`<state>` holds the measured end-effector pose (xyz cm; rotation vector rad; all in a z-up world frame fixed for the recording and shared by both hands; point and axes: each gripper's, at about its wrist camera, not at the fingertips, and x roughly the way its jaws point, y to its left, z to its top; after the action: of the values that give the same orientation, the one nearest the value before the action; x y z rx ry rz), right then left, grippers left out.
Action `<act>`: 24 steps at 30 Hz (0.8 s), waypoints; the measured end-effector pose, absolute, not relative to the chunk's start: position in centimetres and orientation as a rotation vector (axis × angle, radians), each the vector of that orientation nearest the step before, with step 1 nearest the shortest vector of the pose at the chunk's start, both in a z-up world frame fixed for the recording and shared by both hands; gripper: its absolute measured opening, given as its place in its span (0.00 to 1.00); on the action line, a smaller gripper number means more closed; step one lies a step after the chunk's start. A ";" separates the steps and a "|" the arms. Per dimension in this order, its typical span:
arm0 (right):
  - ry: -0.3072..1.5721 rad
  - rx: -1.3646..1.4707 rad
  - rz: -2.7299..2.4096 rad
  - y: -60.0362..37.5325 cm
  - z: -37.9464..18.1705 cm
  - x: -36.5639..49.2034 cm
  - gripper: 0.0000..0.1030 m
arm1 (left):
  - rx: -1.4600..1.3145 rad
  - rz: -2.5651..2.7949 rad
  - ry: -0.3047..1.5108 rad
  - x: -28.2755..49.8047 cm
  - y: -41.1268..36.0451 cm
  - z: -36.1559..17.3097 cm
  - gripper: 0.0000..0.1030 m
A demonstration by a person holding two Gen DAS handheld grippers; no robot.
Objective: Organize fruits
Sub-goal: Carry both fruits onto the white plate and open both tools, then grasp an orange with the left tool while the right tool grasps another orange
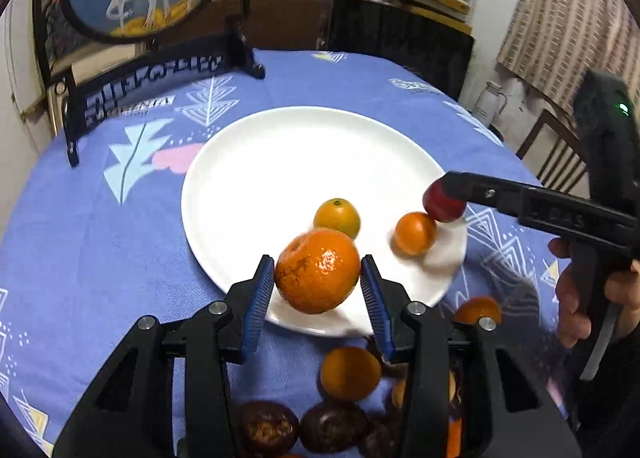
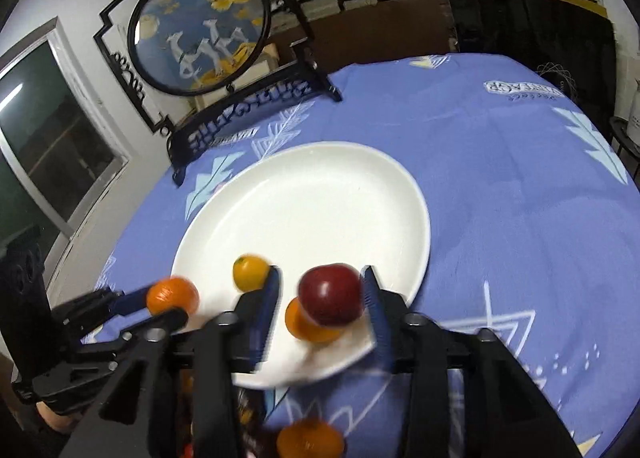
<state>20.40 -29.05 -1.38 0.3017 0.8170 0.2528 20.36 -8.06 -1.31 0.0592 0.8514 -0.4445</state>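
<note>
A white plate lies on the blue tablecloth. On it sit a small yellow-orange citrus and a small orange. My left gripper is shut on a large mandarin and holds it above the plate's near rim. My right gripper is shut on a dark red apple above the plate's near right rim, over the small orange. The apple also shows in the left wrist view, and the mandarin in the right wrist view.
Several loose fruits lie on the cloth near the plate's front: oranges and dark brown passion fruits. A round painted screen on a black stand stands at the table's far left. A chair stands at the right.
</note>
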 end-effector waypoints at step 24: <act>0.803 0.331 0.259 -30.0 -4.2 5.1 0.57 | 0.135 -0.476 0.763 2.1 -0.9 -4.7 0.68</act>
<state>5.14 -29.97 -4.20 0.3314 0.8026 0.2588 2.06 -0.87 -4.71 0.1354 0.7627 -0.4759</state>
